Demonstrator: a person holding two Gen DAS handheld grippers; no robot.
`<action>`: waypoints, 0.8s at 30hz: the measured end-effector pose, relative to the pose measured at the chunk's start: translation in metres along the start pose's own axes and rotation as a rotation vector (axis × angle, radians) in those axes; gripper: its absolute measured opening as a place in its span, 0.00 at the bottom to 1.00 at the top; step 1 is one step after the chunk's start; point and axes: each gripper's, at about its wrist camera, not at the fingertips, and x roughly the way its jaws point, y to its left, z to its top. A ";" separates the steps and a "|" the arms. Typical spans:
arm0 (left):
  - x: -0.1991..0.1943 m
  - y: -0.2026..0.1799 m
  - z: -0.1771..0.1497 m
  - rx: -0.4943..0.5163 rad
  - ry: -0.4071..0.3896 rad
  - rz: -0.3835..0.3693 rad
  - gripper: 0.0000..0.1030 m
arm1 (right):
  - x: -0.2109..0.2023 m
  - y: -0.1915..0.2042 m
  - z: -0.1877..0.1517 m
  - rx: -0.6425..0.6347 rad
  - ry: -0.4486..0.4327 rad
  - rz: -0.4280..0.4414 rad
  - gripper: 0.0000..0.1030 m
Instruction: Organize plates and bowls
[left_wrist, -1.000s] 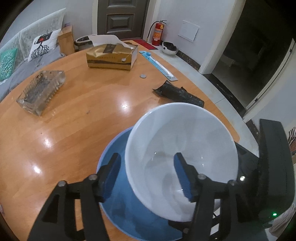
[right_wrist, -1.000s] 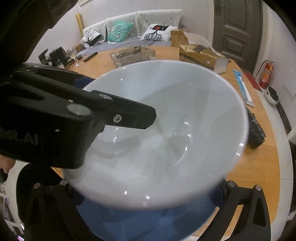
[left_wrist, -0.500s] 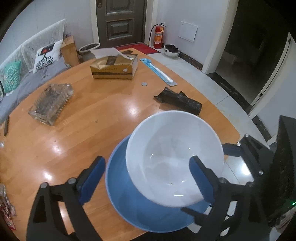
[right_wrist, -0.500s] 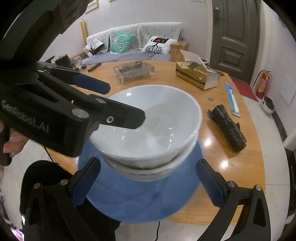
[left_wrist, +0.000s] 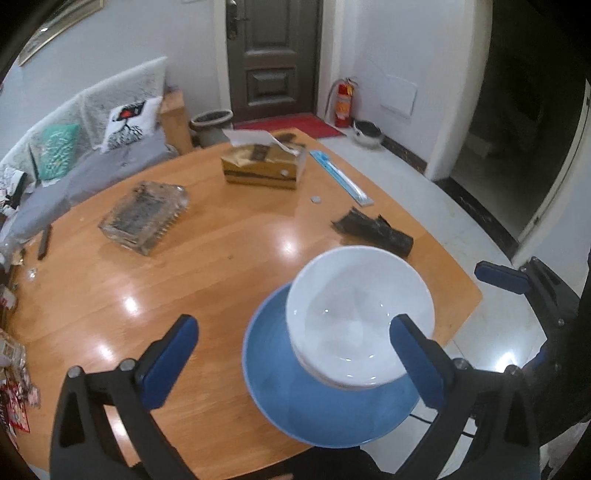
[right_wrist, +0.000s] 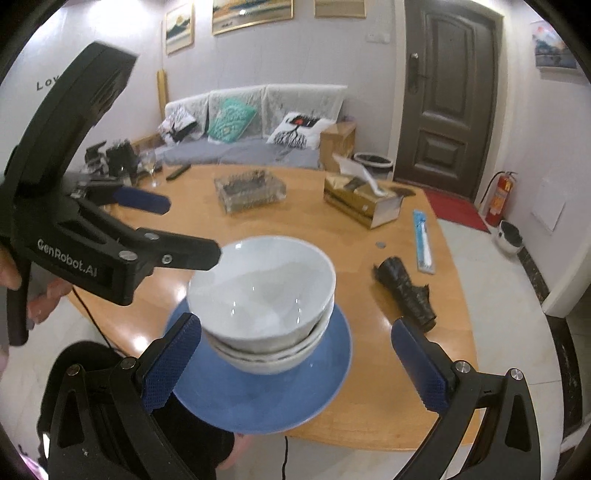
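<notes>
A stack of white bowls (right_wrist: 262, 295) sits on a blue plate (right_wrist: 258, 398) at the near edge of the round wooden table (left_wrist: 184, 280). In the left wrist view the top bowl (left_wrist: 358, 314) rests on the plate (left_wrist: 295, 391). My left gripper (left_wrist: 295, 354) is open and empty, held above and behind the stack. My right gripper (right_wrist: 295, 358) is open and empty, also drawn back from the stack. The left gripper (right_wrist: 147, 229) shows in the right wrist view, at the left of the bowls.
On the table are a gold tissue box (left_wrist: 264, 166), a glass ashtray (left_wrist: 146, 216), a crumpled black bag (left_wrist: 373, 230), a coin (left_wrist: 315, 199) and a blue-white packet (left_wrist: 341, 177). A sofa (right_wrist: 251, 140) stands beyond the table.
My left gripper opened and let go of the top bowl, which now rests on the stack. Both grippers pulled back and up from the bowls.
</notes>
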 end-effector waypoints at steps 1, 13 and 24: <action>-0.007 0.001 -0.001 -0.005 -0.019 0.007 0.99 | -0.002 0.000 0.002 0.001 -0.010 -0.002 0.99; -0.058 0.026 -0.016 -0.062 -0.214 0.205 1.00 | -0.022 0.024 0.026 -0.059 -0.097 -0.038 0.99; -0.094 0.054 -0.034 -0.126 -0.304 0.284 1.00 | -0.033 0.039 0.054 -0.054 -0.177 -0.025 0.99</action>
